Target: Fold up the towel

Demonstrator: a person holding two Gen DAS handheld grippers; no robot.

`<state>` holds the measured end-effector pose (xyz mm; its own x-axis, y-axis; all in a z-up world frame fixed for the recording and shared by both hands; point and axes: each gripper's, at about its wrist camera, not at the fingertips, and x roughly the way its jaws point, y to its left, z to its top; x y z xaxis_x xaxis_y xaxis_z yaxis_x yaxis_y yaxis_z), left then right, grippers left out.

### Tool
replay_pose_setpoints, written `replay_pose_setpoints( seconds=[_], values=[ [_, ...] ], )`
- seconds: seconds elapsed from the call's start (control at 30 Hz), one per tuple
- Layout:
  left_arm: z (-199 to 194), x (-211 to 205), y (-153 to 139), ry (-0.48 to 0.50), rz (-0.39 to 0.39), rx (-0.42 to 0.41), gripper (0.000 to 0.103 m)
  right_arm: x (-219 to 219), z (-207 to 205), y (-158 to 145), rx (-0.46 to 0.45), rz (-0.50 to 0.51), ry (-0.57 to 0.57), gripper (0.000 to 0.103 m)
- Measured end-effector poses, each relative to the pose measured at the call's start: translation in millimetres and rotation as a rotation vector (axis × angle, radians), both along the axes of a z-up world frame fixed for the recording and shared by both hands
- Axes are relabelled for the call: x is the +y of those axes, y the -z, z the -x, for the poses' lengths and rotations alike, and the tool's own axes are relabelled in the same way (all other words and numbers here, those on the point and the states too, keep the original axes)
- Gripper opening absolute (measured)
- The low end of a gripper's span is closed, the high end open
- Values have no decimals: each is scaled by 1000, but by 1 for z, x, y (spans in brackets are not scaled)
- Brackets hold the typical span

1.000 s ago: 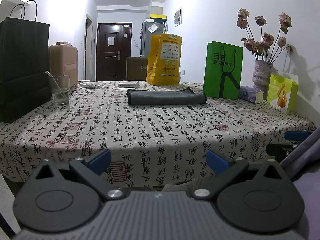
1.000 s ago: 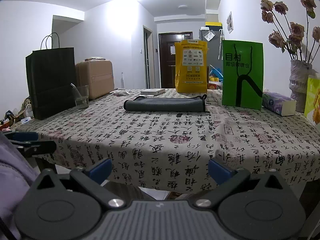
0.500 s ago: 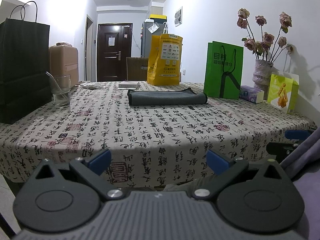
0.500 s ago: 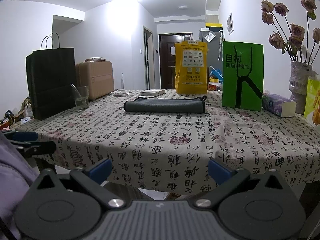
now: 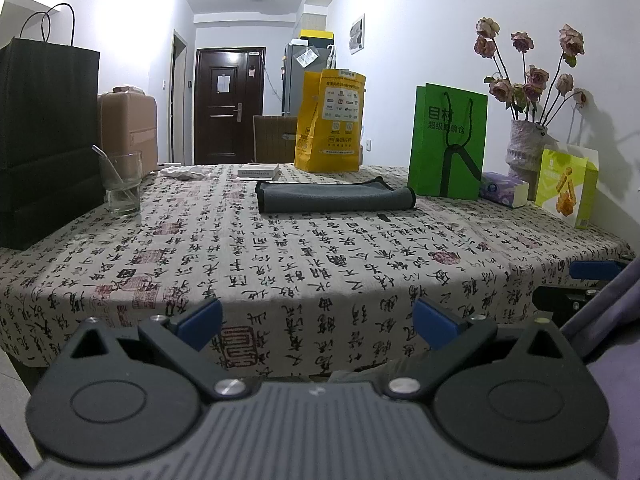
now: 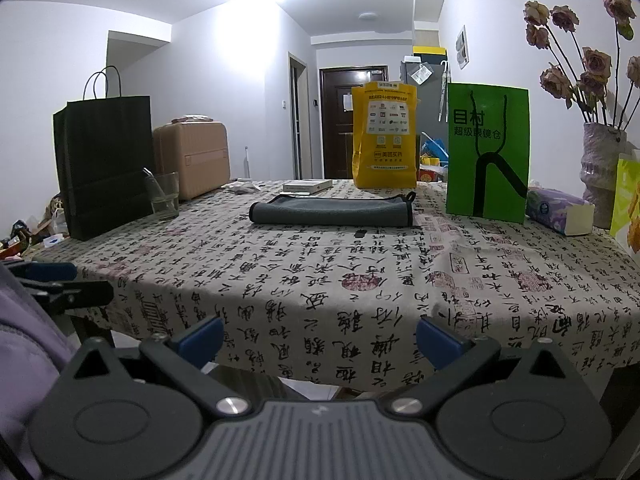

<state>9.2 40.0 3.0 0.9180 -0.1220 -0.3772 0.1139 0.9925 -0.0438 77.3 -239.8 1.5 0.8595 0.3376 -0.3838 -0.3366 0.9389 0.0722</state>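
A grey towel (image 5: 335, 198) lies folded flat on the patterned tablecloth (image 5: 280, 256), far across the table; it also shows in the right wrist view (image 6: 332, 210). My left gripper (image 5: 318, 318) is open and empty, held low at the table's near edge, well short of the towel. My right gripper (image 6: 319, 336) is open and empty, also at the near edge. The right gripper shows at the right edge of the left wrist view (image 5: 592, 276), and the left gripper at the left edge of the right wrist view (image 6: 52, 280).
A black paper bag (image 5: 44, 140) and a glass with a straw (image 5: 120, 184) stand at the left. A yellow bag (image 5: 330, 120), green bag (image 5: 448, 142), tissue pack (image 5: 504, 188), flower vase (image 5: 526, 148) and a small box (image 5: 258, 171) stand at the back and right.
Both views have shifted only slightly; the grippers stay open and low at the table's near edge. The towel has not moved.
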Motion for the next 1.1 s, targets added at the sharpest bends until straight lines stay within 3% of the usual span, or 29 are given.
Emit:
replay_pose_setpoints(
  seconds=[1.1],
  values=[
    [-2, 1, 0, 0, 2, 3, 103, 0, -1, 1, -1, -4, 0, 103]
  ],
)
